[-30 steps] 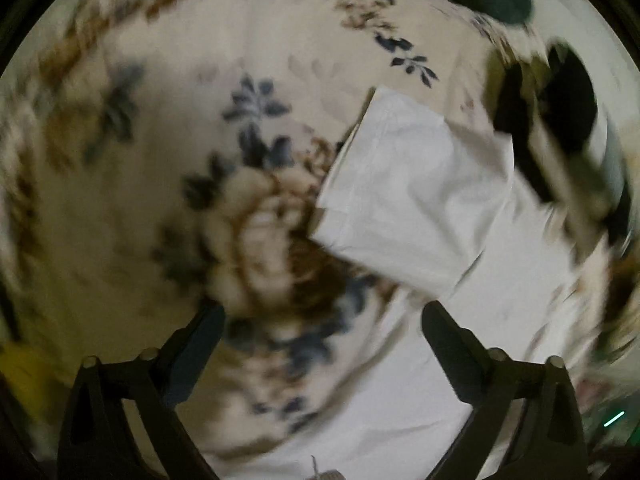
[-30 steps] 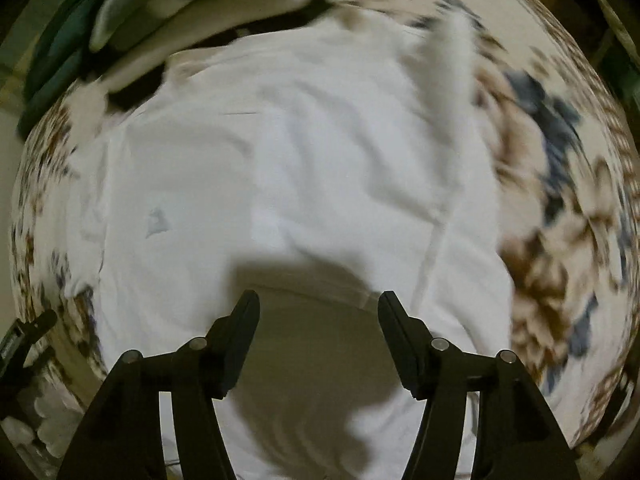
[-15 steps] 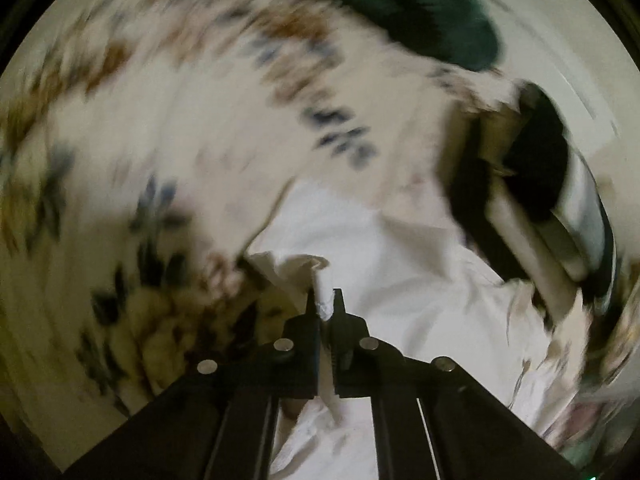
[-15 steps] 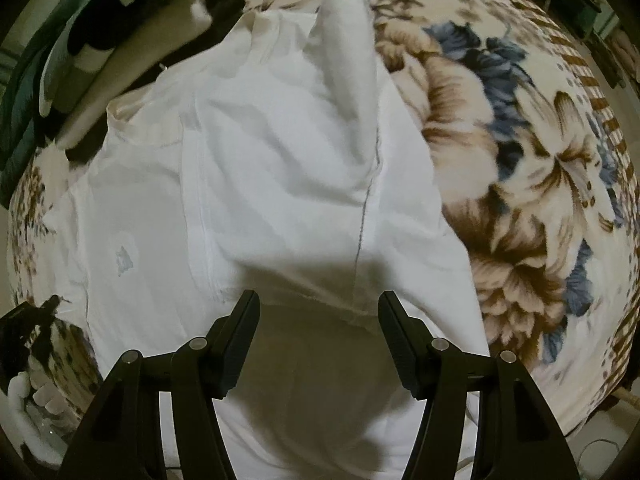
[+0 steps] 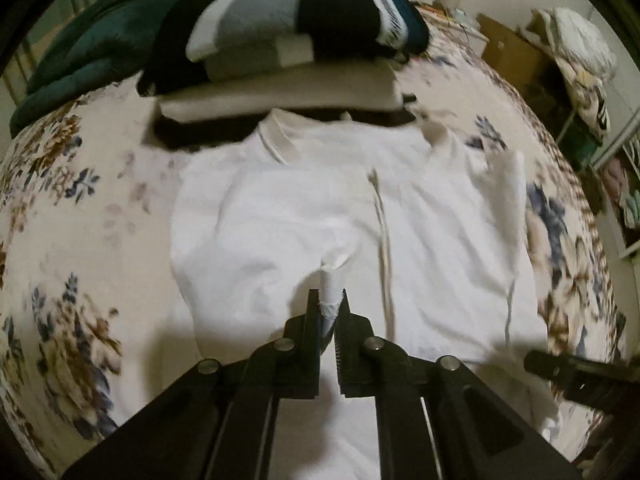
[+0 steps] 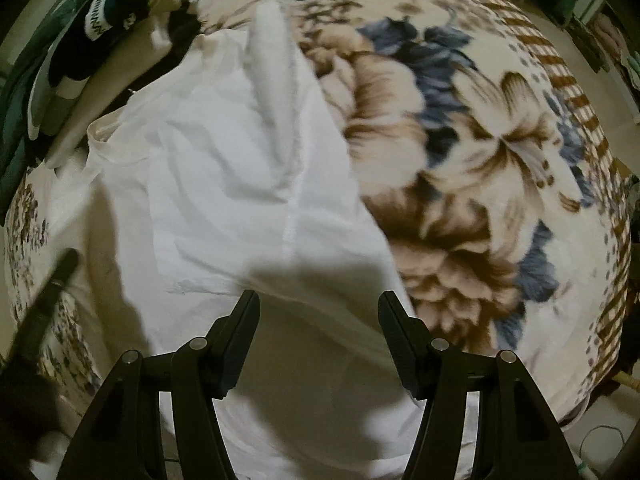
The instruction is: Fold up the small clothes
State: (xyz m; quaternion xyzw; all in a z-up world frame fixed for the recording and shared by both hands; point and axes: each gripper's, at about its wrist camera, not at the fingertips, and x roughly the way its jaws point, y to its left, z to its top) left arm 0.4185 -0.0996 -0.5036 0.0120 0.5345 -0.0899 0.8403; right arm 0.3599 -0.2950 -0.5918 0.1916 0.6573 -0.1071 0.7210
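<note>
A white T-shirt (image 5: 432, 224) lies spread on a floral blanket (image 5: 68, 264), collar toward the far side. My left gripper (image 5: 329, 303) is shut on a pinched bit of the shirt's left sleeve, which is folded in over the body. The shirt also shows in the right wrist view (image 6: 240, 168), with its right sleeve (image 6: 272, 52) folded in and standing up in a ridge. My right gripper (image 6: 318, 312) is open and empty, just above the lower part of the shirt. Its dark body shows at the right edge of the left wrist view (image 5: 580, 372).
A stack of folded clothes (image 5: 288, 52) sits right behind the shirt's collar, with a dark green blanket (image 5: 100, 40) to its left. A cardboard box (image 5: 508, 52) and a laundry pile (image 5: 580, 52) stand beyond the bed's right side. The bed edge drops off at the right (image 6: 600, 380).
My left gripper closed on the left sleeve and carried it inward over the shirt body. My right gripper stayed open over the shirt, shifting slightly.
</note>
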